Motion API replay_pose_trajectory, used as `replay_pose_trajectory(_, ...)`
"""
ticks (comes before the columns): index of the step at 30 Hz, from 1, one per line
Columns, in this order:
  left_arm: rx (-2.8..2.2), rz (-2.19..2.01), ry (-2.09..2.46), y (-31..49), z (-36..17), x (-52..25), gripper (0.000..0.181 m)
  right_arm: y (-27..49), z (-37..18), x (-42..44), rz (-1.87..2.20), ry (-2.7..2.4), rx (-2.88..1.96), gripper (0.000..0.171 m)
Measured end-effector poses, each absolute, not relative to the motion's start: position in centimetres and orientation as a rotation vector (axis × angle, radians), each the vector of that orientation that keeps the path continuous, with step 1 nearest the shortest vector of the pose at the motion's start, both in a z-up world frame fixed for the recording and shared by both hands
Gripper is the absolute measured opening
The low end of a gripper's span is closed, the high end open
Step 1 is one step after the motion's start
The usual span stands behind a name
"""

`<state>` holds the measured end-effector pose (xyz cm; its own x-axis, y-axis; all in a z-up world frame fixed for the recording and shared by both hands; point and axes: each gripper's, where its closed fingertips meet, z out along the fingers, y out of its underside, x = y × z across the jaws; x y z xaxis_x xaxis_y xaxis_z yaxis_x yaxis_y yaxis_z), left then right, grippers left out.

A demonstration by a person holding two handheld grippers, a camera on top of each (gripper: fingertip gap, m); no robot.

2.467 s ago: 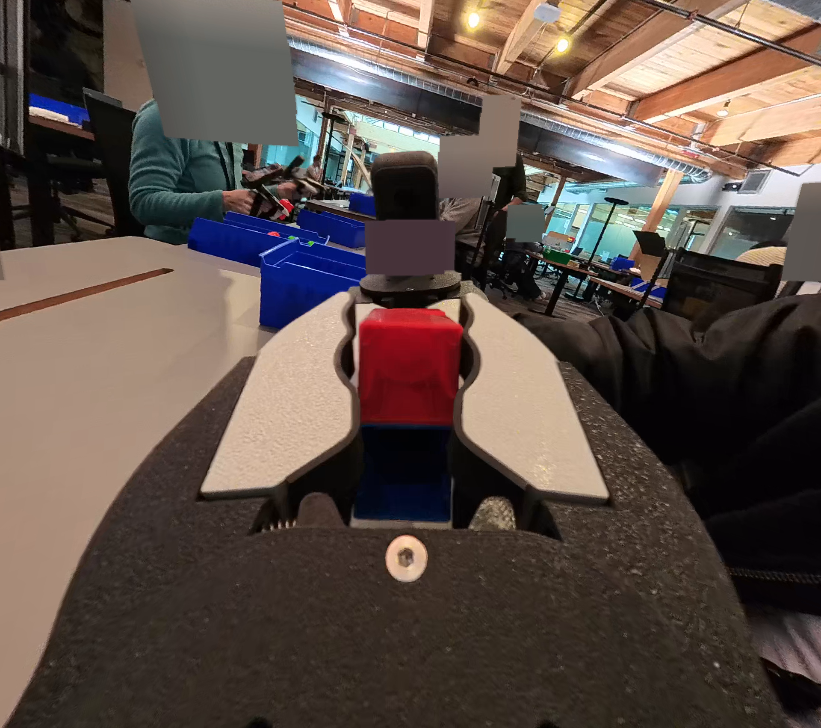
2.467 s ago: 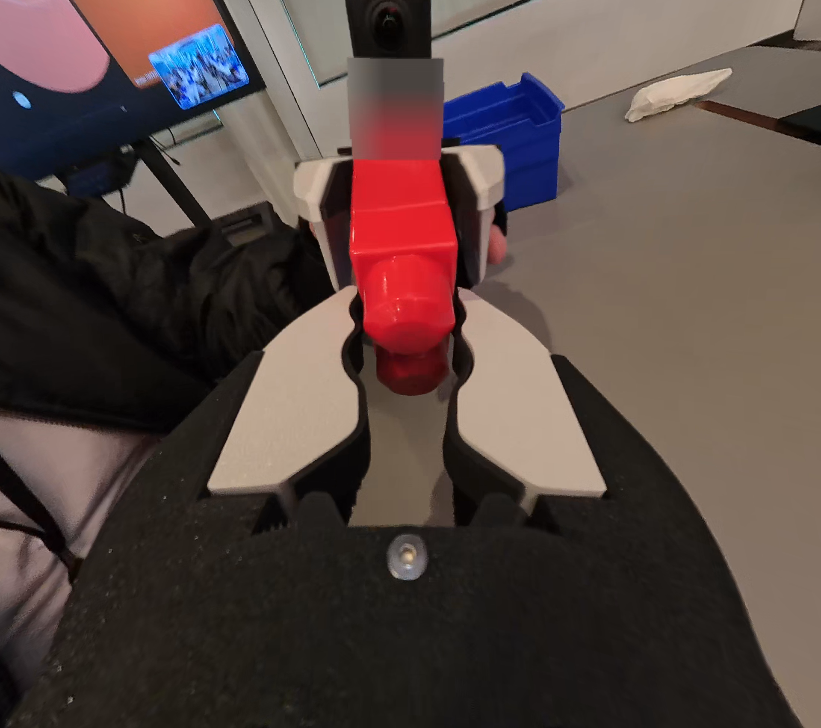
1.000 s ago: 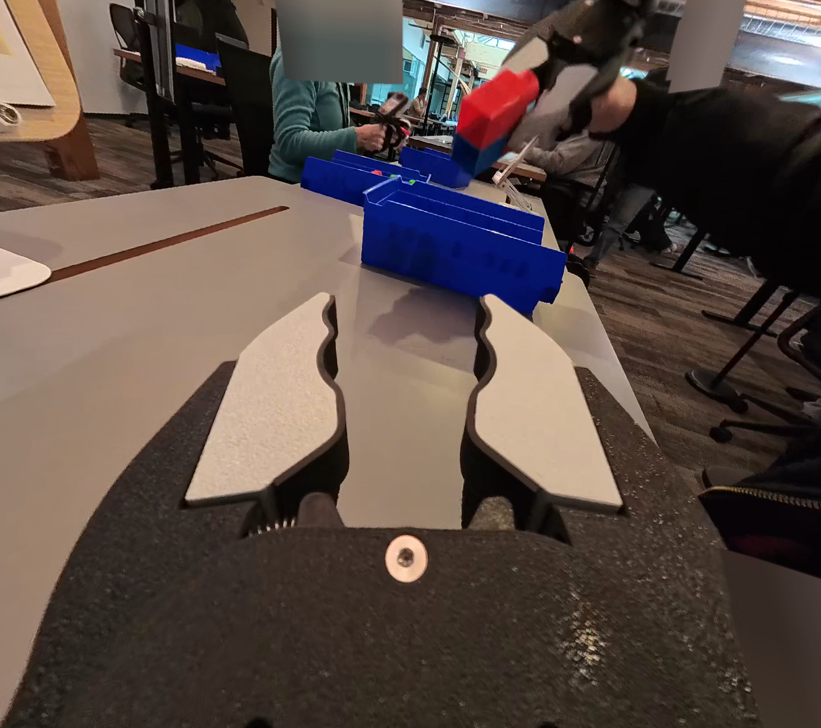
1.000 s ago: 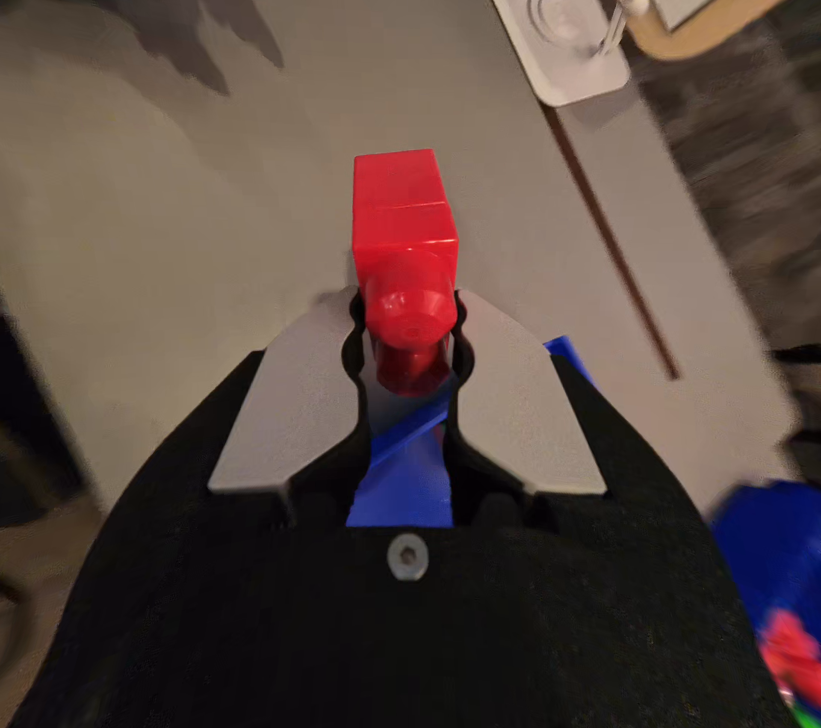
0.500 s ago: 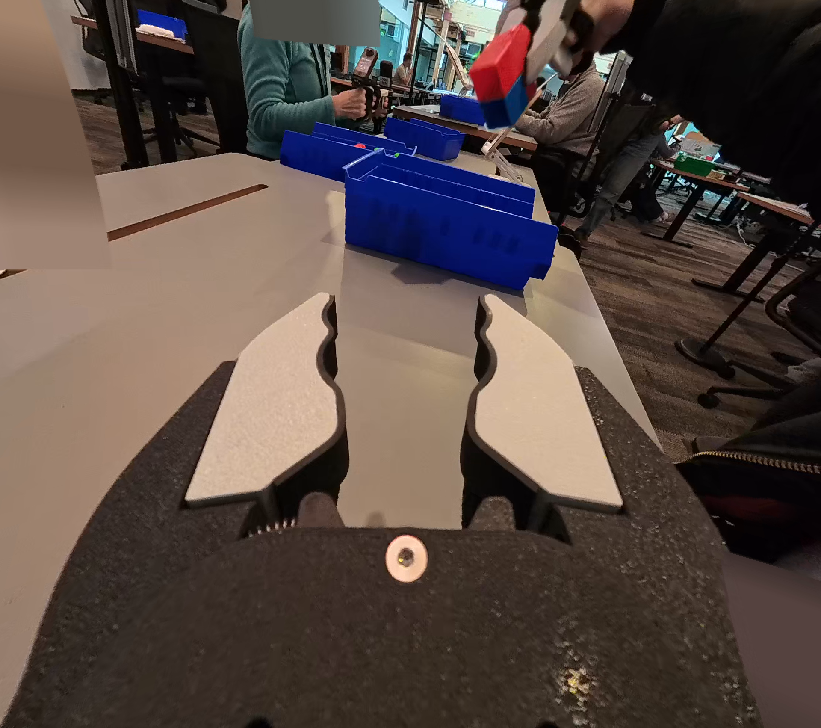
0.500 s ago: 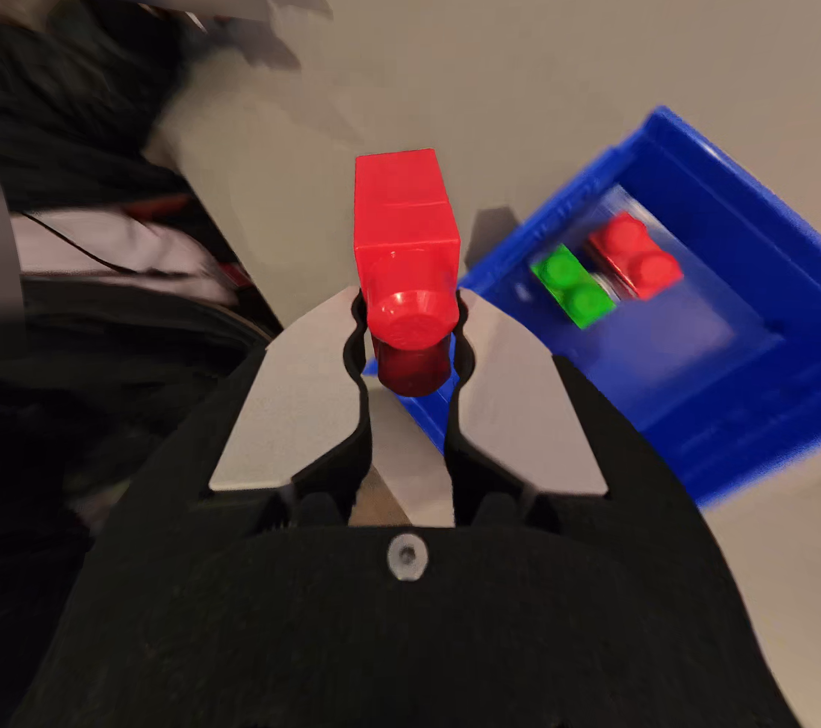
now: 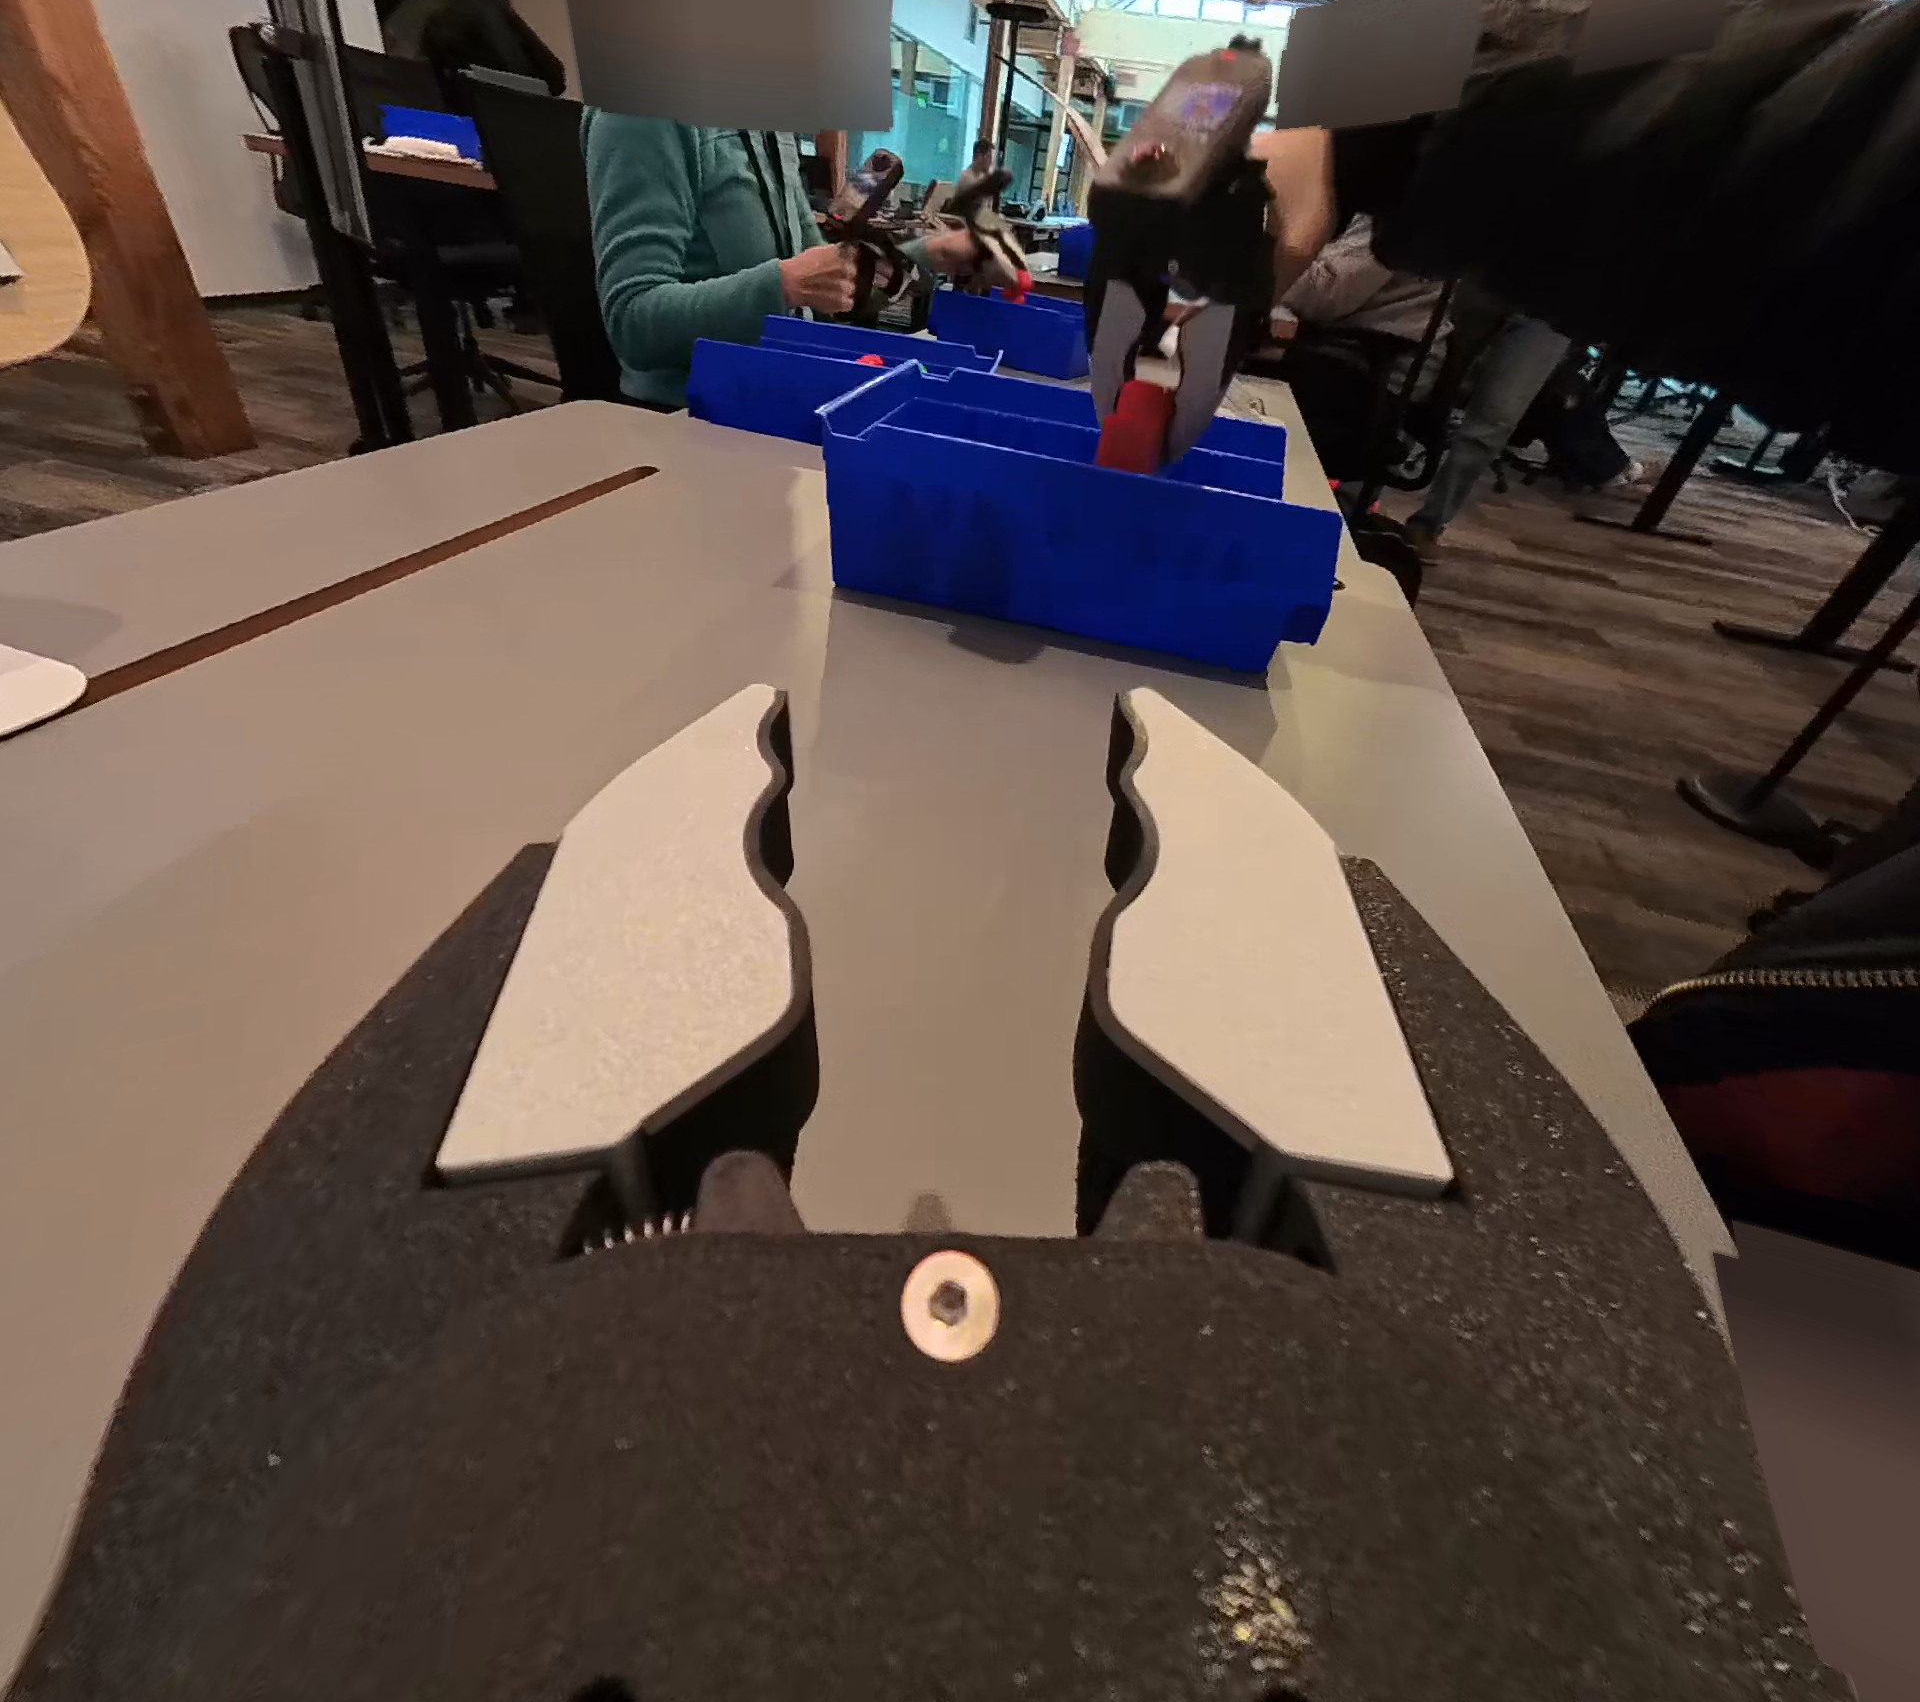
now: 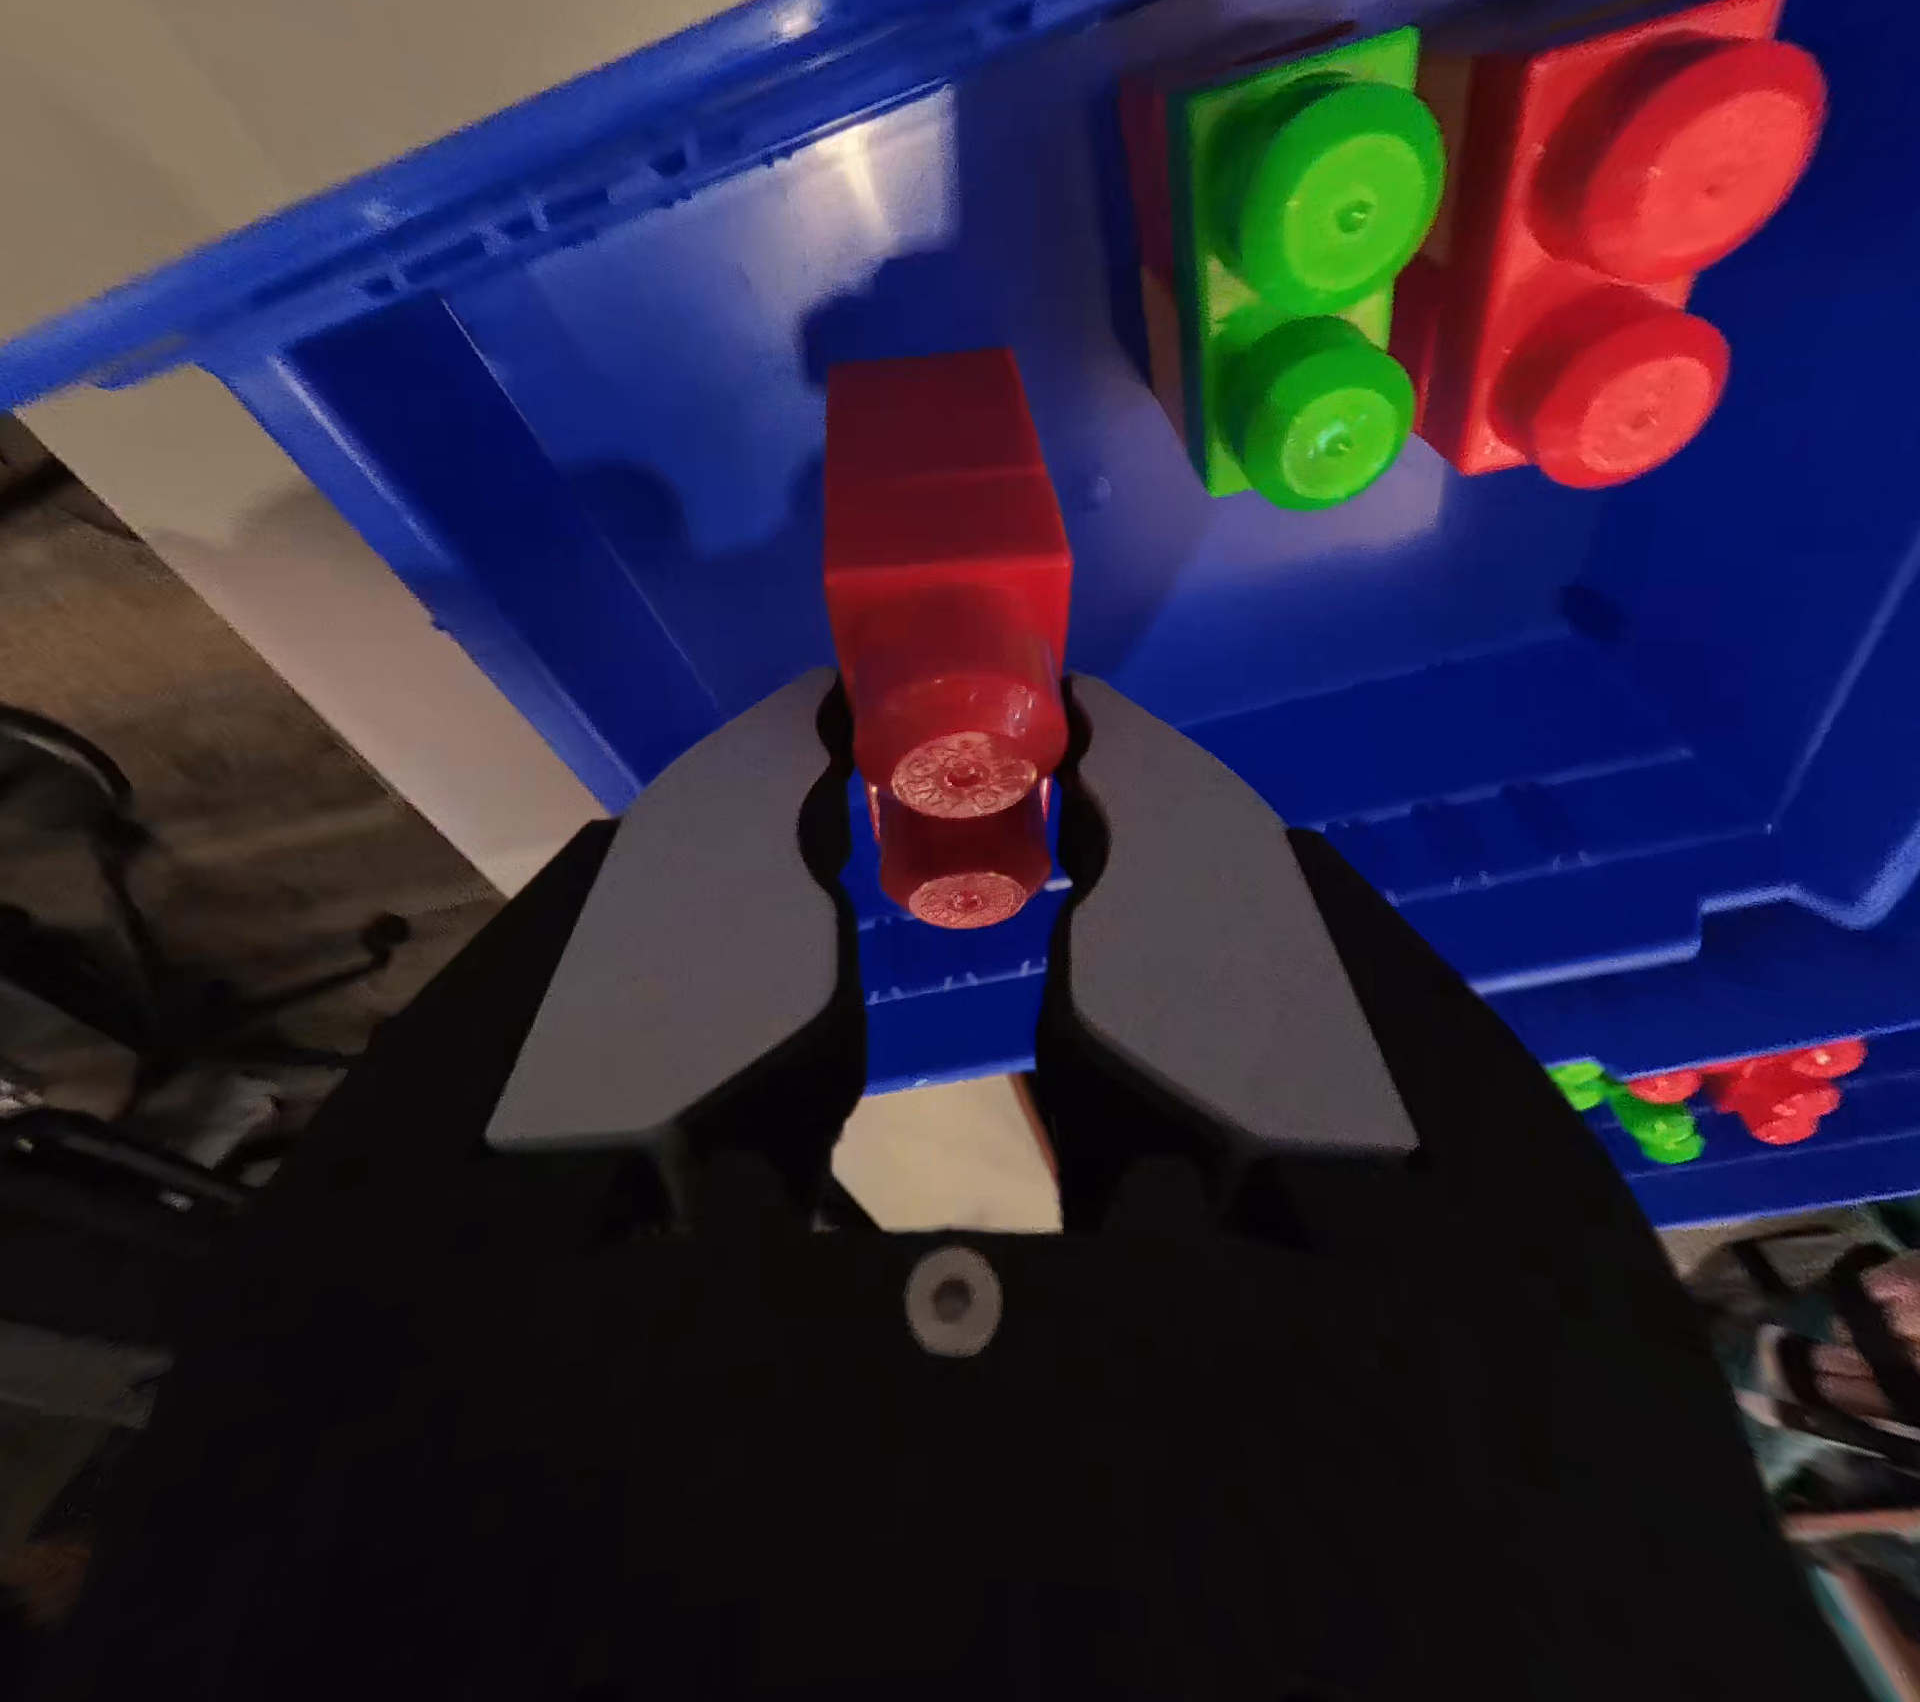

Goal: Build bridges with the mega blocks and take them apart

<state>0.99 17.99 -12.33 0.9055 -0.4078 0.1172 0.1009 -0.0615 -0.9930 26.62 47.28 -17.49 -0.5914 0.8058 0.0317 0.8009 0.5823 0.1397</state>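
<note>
A: We've got the right gripper [image 8: 951,722] clenched on a red block [image 8: 945,540], studs pointing back at our camera, and it's hanging inside the blue bin [image 8: 665,125].

B: And our left gripper [image 7: 945,717]?

A: Jaws spread wide, nothing between them, parked low over the grey table [image 7: 312,779]. Ahead of its fingertips sits that same blue bin [image 7: 1070,561], with the right gripper [image 7: 1158,395] dipping into it from above, red block [image 7: 1136,426] pinched at the tips.

B: So where are we on the job?

A: Teardown, by our reading. No bridge stands anywhere in view, and beyond and to the right of our right fingertips a green block [image 8: 1309,270] and a red two-stud block [image 8: 1621,239] already lie on the bin floor, side by side and touching. This looks like one of the last pieces going home. Left to do: let go of it. Whether another build follows, we can't tell.

B: What's changed from a second ago?

A: Plenty. Then the right gripper was up high over the table, and from the left view a blue piece showed under the red one. Half a second back it was swinging across, bin just coming up on its right. Now it's down inside the walls, and only red shows in the grip. Our left gripper has barely stirred, just as open.
</note>
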Motion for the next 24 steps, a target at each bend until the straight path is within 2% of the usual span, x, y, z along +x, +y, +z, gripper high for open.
replay_pose_trajectory(8,-1.602,-0.332,0.228,18.6,-12.6,0.1,0.058,47.2,-20.5,25.1,0.235,2.871,1.178,0.037)
replay_pose_trajectory(24,-1.608,-0.314,0.225,18.3,-13.0,-0.5,0.058,47.1,-22.5,23.7,0.33,2.922,1.023,0.036)
